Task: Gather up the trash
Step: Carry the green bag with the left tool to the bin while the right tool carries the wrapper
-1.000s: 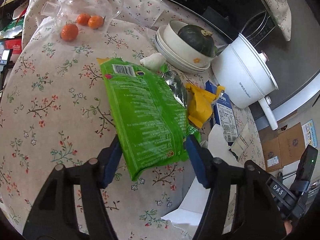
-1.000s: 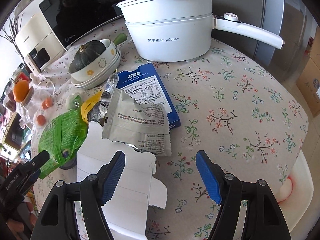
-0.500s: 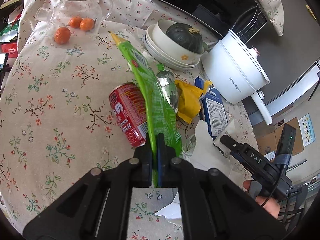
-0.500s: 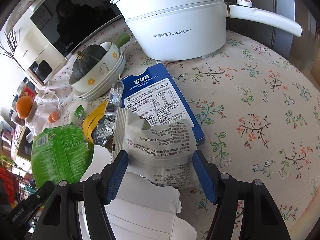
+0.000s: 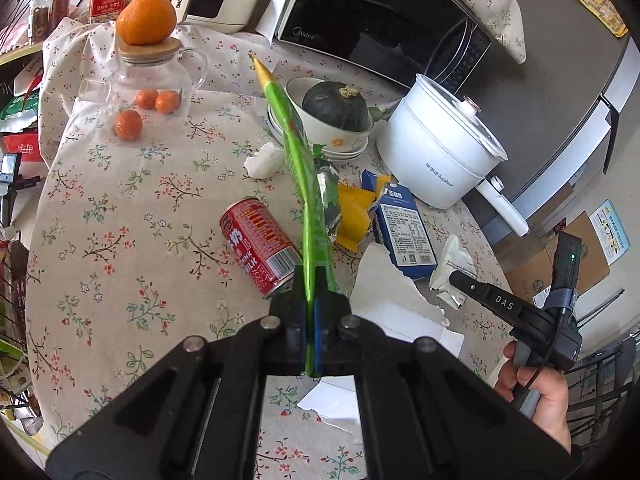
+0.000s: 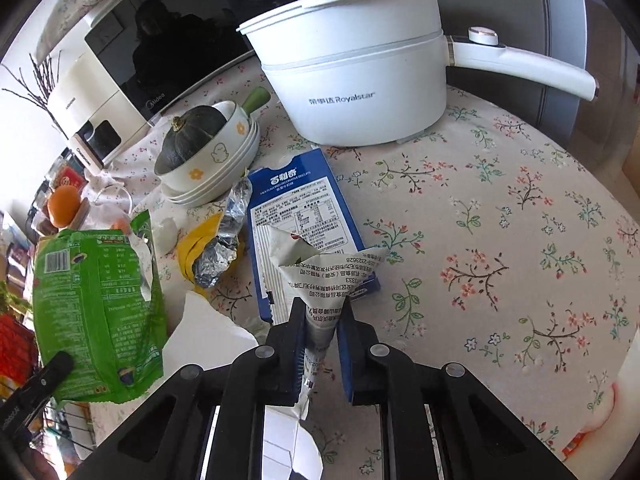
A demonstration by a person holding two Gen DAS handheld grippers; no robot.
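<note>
My left gripper (image 5: 311, 280) is shut on the bottom edge of a green snack bag (image 5: 298, 152), which stands edge-on, lifted off the floral tablecloth. The same green bag (image 6: 96, 300) shows flat-on at the left of the right wrist view. My right gripper (image 6: 322, 316) is closing its jaws on a white printed wrapper (image 6: 324, 276), and the pads squeeze it into a cone. A red can (image 5: 256, 246) lies on its side beside the bag. A yellow wrapper (image 5: 354, 216), crumpled foil (image 5: 330, 196), a blue box (image 6: 296, 208), torn white paper (image 5: 384, 300) and a tissue (image 5: 262, 158) lie around.
A white electric pot (image 6: 352, 80) stands behind the blue box, its handle pointing right. Stacked bowls hold a dark squash (image 5: 336, 108). A glass jug (image 5: 148, 76) with oranges sits far left, a microwave (image 5: 380, 20) behind. A hand (image 5: 540, 400) holds the right gripper.
The left jaws shut on the green bag and raised it on edge, uncovering the red can. The right gripper moved in over the white wrapper and closed around it.
</note>
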